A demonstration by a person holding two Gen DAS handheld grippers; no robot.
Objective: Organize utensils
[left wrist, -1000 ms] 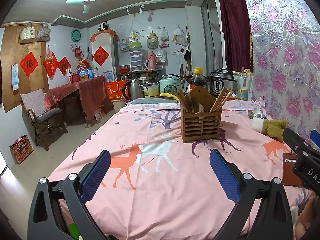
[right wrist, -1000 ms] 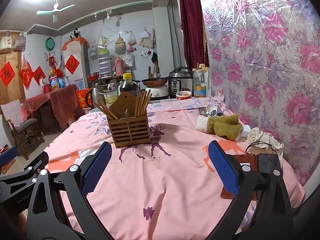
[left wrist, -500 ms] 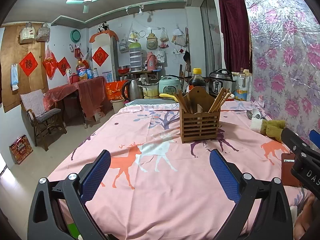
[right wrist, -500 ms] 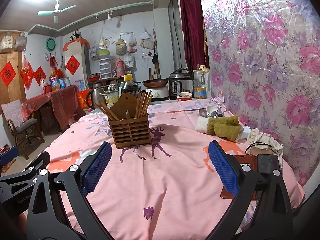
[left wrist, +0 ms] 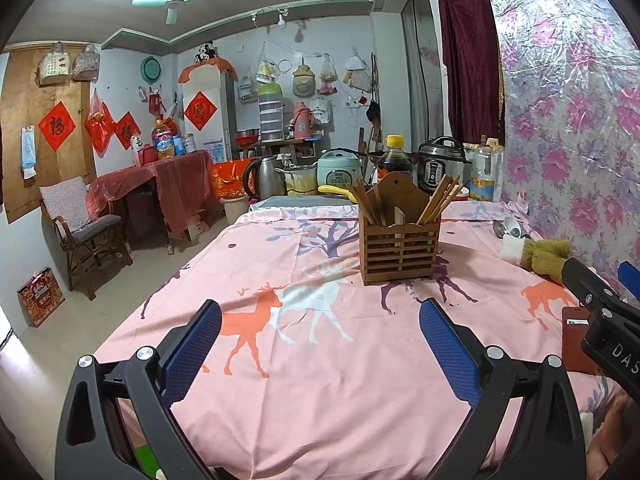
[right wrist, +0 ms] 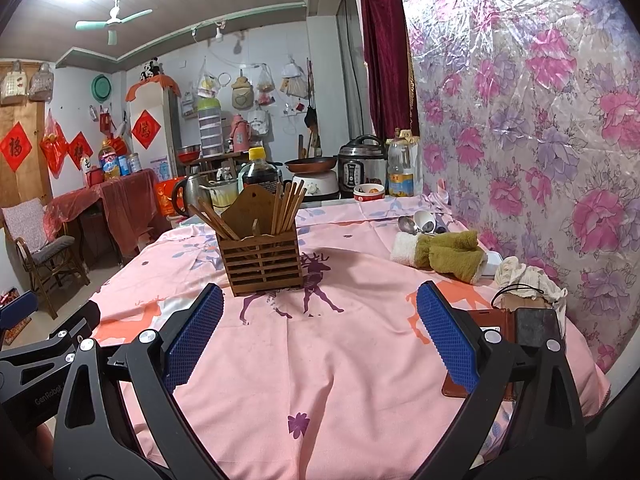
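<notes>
We find both tools, left [left wrist: 320,344] and right [right wrist: 318,330], spread wide and empty, short of the holder [right wrist: 262,258] mid-tabletop [right wrist: 340,360]. Chopsticks [right wrist: 286,208] stand inside; spoons [right wrist: 416,224] lie right of it. We judge the approach step: reach for the spoons next.

Utensil holder [left wrist: 399,254]: brown wooden caddy with slatted sides and a taller arched back panel pierced by a hole; stands upright near the middle of the table [left wrist: 320,380], on its pink deer-print cloth. Chopsticks [left wrist: 439,199]: brown wooden sticks, held in the caddy in two leaning bundles, one at each side. Spoons [right wrist: 416,224]: metal and white, lying near the floral wall, well apart from the caddy.
</notes>
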